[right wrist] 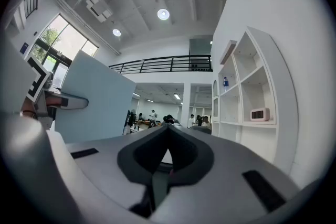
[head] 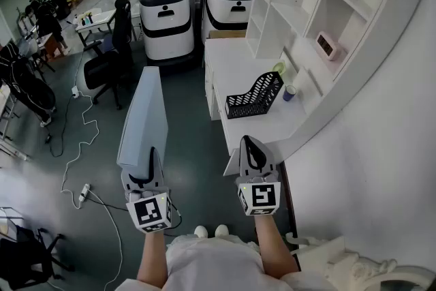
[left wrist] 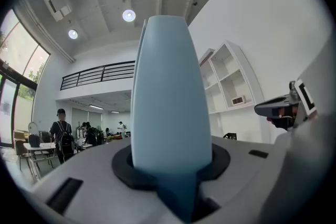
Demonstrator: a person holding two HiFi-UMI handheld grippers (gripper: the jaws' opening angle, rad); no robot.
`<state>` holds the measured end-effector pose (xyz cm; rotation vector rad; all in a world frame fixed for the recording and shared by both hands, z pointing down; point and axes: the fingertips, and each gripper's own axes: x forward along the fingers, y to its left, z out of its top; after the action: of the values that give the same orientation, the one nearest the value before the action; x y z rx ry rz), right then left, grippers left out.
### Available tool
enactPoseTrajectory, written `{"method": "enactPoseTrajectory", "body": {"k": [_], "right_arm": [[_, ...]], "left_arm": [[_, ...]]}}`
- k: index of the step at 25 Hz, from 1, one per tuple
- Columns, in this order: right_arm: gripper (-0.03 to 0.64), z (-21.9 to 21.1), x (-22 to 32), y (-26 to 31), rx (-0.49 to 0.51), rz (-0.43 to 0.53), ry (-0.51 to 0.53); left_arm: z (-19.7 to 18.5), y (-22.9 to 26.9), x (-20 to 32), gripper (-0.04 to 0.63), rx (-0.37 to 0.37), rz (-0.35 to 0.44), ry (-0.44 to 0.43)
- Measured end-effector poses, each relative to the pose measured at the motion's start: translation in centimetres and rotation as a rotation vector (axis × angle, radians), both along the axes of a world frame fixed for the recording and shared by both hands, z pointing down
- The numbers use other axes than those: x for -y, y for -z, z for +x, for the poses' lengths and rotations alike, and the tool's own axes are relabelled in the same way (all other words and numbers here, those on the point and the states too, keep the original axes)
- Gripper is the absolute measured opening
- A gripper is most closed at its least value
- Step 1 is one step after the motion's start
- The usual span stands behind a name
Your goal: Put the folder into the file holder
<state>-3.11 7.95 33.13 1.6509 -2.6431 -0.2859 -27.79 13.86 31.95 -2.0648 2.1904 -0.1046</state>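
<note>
Beside white desk (head: 235, 58) with file holder (head: 253, 97), left tongs (head: 145, 169) clamping blue folder (head: 143, 120), right tongs (head: 249, 148) closed, empty

Near end of folder (head: 144, 112) behind left gripper (head: 146, 163) fingers (head: 157, 172).

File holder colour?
Black mesh file holder, clearest in the head view.

Both forearms reach forward from the body, side by side and apart: left forearm (head: 151, 257), right forearm (head: 271, 247). The left gripper (head: 146, 163) points ahead, its jaws clamped on the near end of a folder (head: 143, 116) that juts out beyond them. The right gripper (head: 250, 146) points ahead too, jaws together, nothing between them.
</note>
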Motion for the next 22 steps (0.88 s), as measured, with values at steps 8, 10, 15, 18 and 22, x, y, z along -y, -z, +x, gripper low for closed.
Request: {"method": "enactPoseTrajectory", "body": {"k": [8, 10, 15, 18, 22], "right_arm": [[-0.015, 0.3, -0.2, 0.7, 0.049, 0.016, -0.021], [-0.015, 0.7, -0.5, 0.4, 0.036, 0.016, -0.034], [-0.015, 2.4, -0.4, -0.7, 0.036, -0.007, -0.06], [-0.015, 3.7, -0.1, -0.8, 0.041, -0.009, -0.066], [-0.015, 5.3, 0.6, -1.0, 0.041, -0.012, -0.056]], "left_arm": [[0.1, 0.5, 0.4, 0.133, 0.007, 0.015, -0.015], [0.3, 0.3, 0.3, 0.133, 0.005, 0.013, -0.017], [1.9, -0.2, 0.6, 0.133, 0.001, -0.001, -0.02], [3.3, -0.3, 0.9, 0.133, 0.001, -0.005, -0.026], [5.2, -0.7, 1.5, 0.133, 0.002, -0.013, -0.024]]}}
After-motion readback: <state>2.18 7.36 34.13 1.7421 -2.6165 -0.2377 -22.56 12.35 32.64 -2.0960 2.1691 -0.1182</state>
